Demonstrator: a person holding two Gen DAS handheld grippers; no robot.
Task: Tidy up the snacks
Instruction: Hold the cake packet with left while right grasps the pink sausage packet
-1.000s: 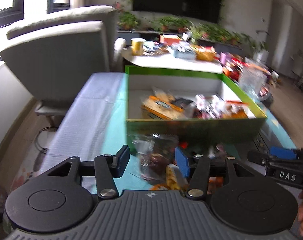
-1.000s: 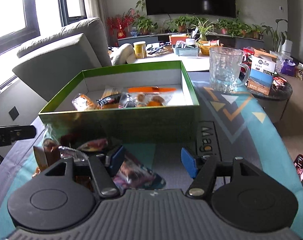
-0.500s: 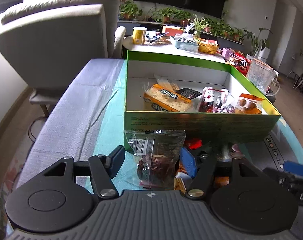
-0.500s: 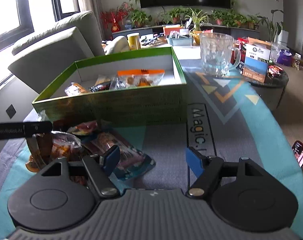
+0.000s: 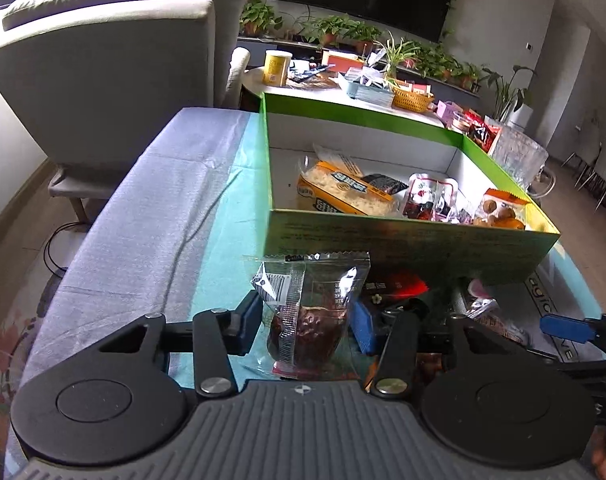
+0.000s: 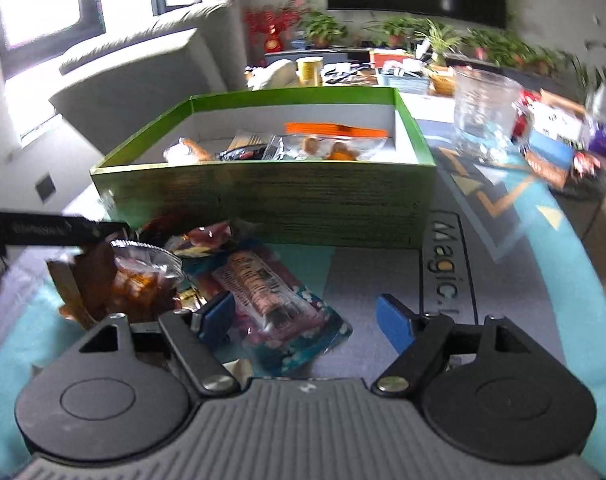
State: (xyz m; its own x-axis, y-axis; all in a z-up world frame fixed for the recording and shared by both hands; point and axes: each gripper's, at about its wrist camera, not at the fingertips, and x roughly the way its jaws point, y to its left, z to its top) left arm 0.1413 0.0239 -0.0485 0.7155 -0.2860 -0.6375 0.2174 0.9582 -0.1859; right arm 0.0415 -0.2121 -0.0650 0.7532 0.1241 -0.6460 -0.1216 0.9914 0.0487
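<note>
A clear packet of dark dried fruit (image 5: pixel 307 312) stands upright in front of the green box (image 5: pixel 403 240). My left gripper (image 5: pixel 305 324) is closing on it, and both blue pads touch its sides. More snack packets lie in a pile beside it (image 5: pixel 395 284). Inside the box are a yellow noodle pack (image 5: pixel 343 194) and several other packets. My right gripper (image 6: pixel 305 320) hovers open over a blue-patterned packet (image 6: pixel 279 312) that lies flat on the mat, and its pads do not touch the packet. A black finger of the left gripper (image 6: pixel 63 228) shows at the left edge.
A glass mug (image 6: pixel 487 116) stands to the right of the box, with small cartons behind it. A grey armchair (image 5: pixel 103 80) is at the far left. A round table (image 5: pixel 303 88) with a yellow cup and baskets stands beyond the box. The table's left edge is close.
My left gripper has sunk closer to the dried-fruit packet and its jaws have narrowed onto it. The right gripper has rolled slightly and stays open over the blue-patterned packet.
</note>
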